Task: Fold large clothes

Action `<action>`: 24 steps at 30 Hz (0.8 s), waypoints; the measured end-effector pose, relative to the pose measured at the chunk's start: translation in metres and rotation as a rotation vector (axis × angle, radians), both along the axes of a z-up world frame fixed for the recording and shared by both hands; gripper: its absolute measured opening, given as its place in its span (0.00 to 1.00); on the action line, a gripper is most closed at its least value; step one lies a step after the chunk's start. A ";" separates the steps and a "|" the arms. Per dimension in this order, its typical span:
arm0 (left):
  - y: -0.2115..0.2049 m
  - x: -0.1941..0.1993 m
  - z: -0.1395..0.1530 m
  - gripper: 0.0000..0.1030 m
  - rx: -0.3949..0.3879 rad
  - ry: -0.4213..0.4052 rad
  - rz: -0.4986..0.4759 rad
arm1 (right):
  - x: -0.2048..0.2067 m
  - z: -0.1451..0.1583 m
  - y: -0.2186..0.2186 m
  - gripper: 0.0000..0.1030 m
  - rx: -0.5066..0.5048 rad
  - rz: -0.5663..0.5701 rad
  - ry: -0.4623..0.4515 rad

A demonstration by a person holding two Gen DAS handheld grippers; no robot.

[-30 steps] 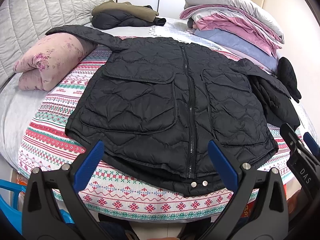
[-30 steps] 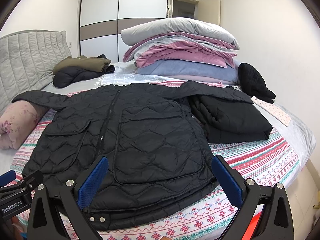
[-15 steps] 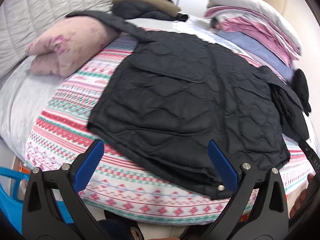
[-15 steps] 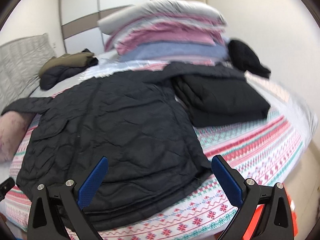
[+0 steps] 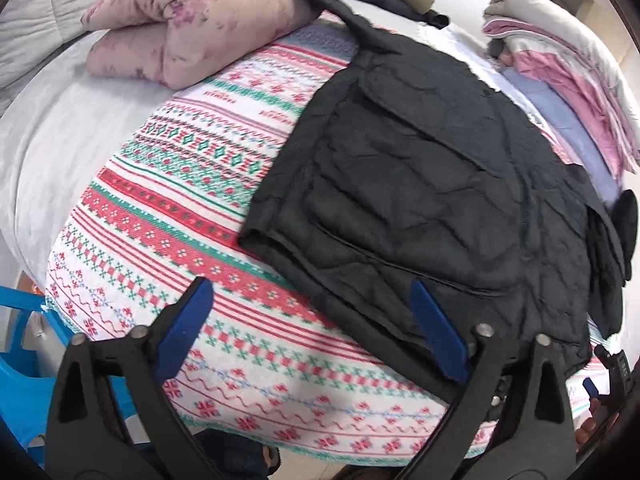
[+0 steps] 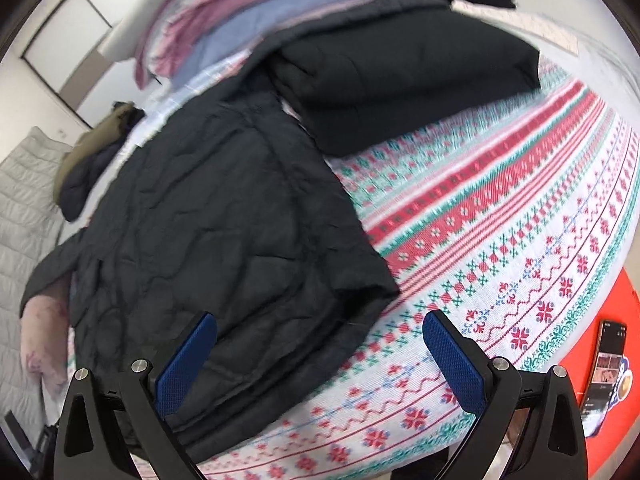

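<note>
A black quilted jacket [image 5: 420, 200] lies spread flat on the bed's patterned blanket [image 5: 168, 216] as the left hand-held gripper [image 5: 316, 332] and right hand-held gripper [image 6: 320, 360] hover over its two hem corners, both spread wide and empty; the fold appears not yet begun, and next each must close on a corner

home bedroom: bed [image 5: 120, 208], pillow [image 5: 192, 20], wardrobe [image 6: 72, 28]
</note>
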State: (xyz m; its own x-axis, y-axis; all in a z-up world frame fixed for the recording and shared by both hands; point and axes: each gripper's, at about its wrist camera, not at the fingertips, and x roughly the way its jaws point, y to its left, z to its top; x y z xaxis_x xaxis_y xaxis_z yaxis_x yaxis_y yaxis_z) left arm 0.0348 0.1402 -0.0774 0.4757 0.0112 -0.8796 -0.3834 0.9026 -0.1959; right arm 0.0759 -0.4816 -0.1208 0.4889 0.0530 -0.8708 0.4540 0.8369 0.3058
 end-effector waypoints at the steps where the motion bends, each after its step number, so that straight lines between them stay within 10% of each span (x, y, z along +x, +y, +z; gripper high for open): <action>1: 0.000 0.004 -0.003 0.87 -0.001 0.006 -0.003 | 0.003 -0.004 -0.003 1.00 0.011 -0.003 0.014; 7: -0.007 0.023 -0.040 0.44 -0.181 0.122 -0.094 | 0.017 -0.028 -0.017 0.81 0.167 -0.009 0.052; 11: -0.016 0.023 -0.037 0.18 -0.139 0.113 -0.100 | 0.026 -0.026 -0.006 0.24 0.097 0.036 0.058; 13: -0.021 0.022 -0.033 0.12 -0.109 0.104 -0.107 | 0.025 -0.023 -0.004 0.12 0.066 0.038 0.053; 24: -0.017 0.008 -0.031 0.10 -0.071 0.090 -0.083 | 0.011 -0.005 -0.013 0.07 -0.031 -0.035 -0.011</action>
